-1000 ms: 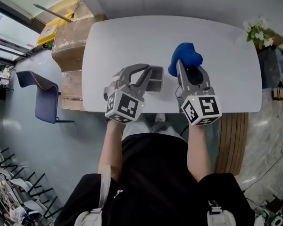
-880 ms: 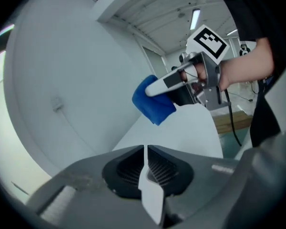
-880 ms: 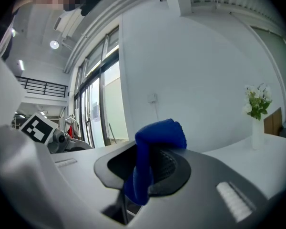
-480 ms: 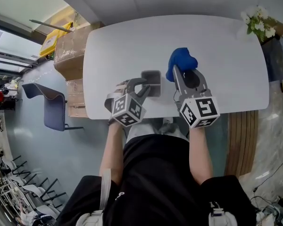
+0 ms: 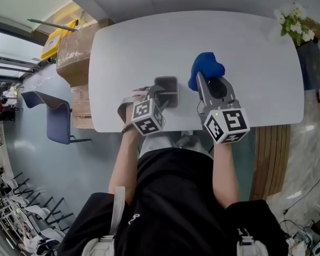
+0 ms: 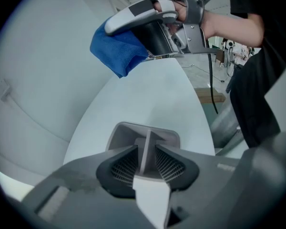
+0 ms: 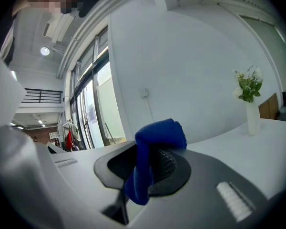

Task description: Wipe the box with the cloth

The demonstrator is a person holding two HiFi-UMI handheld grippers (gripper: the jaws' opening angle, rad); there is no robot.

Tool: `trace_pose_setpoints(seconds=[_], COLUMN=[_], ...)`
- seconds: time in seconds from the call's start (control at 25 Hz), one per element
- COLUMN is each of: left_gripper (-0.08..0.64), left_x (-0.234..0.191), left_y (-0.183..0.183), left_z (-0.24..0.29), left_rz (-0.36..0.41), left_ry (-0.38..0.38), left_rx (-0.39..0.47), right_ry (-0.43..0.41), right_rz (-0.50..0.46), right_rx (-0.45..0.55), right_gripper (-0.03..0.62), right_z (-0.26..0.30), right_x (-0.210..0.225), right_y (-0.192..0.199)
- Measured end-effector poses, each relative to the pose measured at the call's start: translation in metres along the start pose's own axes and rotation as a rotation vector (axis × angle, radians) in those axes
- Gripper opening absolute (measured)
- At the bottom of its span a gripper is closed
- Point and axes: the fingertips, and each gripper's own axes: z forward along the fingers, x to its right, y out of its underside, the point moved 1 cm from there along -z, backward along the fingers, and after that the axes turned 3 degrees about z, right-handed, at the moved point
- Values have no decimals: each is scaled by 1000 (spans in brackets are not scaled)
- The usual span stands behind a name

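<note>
The grey box (image 5: 167, 91) sits on the worktop (image 5: 245, 63), one wall between the left gripper's (image 6: 145, 162) fingers, which have just been opening wide. The right gripper's (image 7: 145, 168) fingers clamp the blue cloth (image 7: 155, 140) just beside the box. Wiping looks ready to begin, and the next move is probably to lower the cloth onto the box.

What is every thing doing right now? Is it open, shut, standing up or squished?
Left gripper: open; its fingers have just been opening, with the middle wall of the box between them.
Right gripper: shut on the cloth.
Cloth: bunched up, pinched in the right gripper.
Box: upright on the table, open side up.
Vase of flowers: standing upright.
</note>
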Motion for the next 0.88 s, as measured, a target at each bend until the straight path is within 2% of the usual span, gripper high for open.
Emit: trace_pose_setpoints(seconds=[0.24,0.72,0.88], left_gripper=[110,100,66], left_x=[4,4,8], left_y=[7,12,12], left_z=[14,40,44], left_rz=[60,149,202], left_ry=[64,94,94], left_rx=[-80,-170,-188], right_ry=[13,29,35], right_rz=[20,35,33], right_rx=[-2,-7,-8], right_gripper=[67,67,68], right_z=[3,6,5], right_x=[11,24,28], right_y=[2,3,2])
